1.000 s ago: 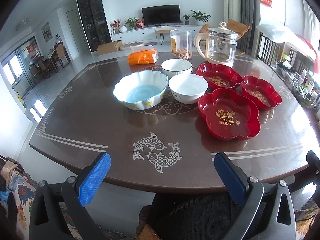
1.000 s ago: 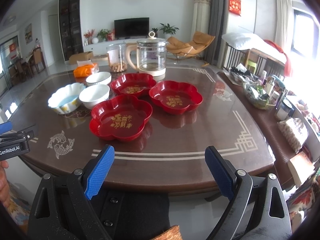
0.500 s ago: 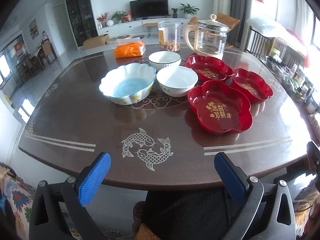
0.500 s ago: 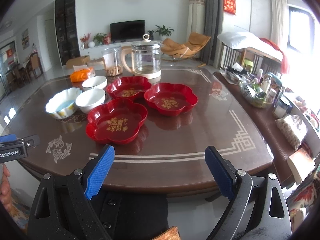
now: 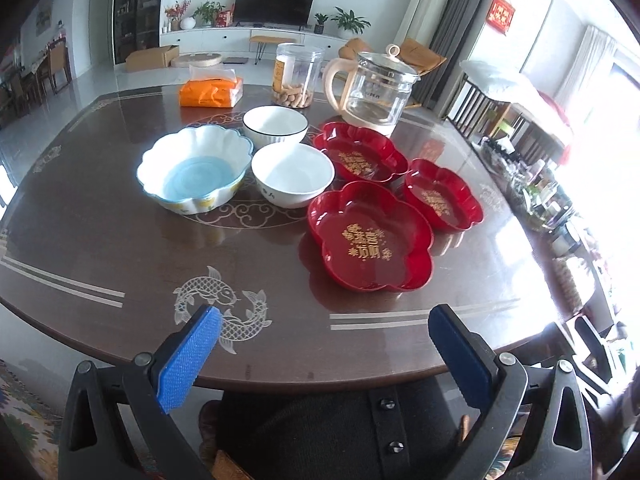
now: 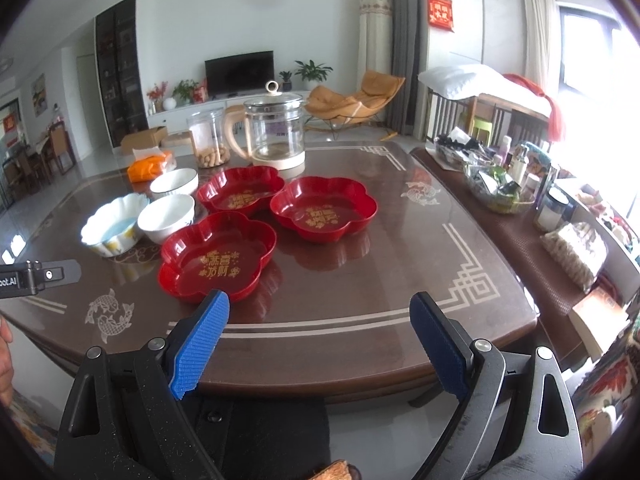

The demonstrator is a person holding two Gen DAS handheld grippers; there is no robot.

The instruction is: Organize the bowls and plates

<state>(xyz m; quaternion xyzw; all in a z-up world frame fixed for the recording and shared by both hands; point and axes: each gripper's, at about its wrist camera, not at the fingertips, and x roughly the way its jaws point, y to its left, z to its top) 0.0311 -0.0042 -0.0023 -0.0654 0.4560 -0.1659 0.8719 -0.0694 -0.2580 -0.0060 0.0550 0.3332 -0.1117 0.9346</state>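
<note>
Both grippers hang at the near edge of the dark brown glossy surface (image 5: 100,236), fingers released and grasping nothing: the left gripper (image 5: 324,344) at the bottom of the left-wrist view, the right gripper (image 6: 320,336) at the bottom of the right-wrist view.

Three glossy red flower-shaped plastic plates lie separately, right of centre in the left-wrist view. The nearest red plate (image 5: 370,236) is lowest in the frame; the right-hand red plate (image 5: 442,194) sits just beside it, and the far red plate (image 5: 360,156) lies above, near the glass kettle with a cream handle (image 5: 374,88). All three appear empty, showing only gold lettering. They are probably light, stiff and slick; the upturned lobed rim is the likely place to pinch.

Left of the plates stand three bowls. The large scalloped white bowl with a blue interior (image 5: 194,168) is at centre left; the plain white ceramic bowl (image 5: 293,174) is just beside it, and the dark-rimmed white ceramic bowl (image 5: 275,124) stands behind them. All look empty. Judged ceramic, they should be heavier, rigid, breakable and smooth; a grip across the rim wall seems best.

At the upper centre stand a clear plastic jar holding tan nuts or snacks (image 5: 298,76) and an orange tissue pack (image 5: 211,90). The kettle looks empty.
</note>
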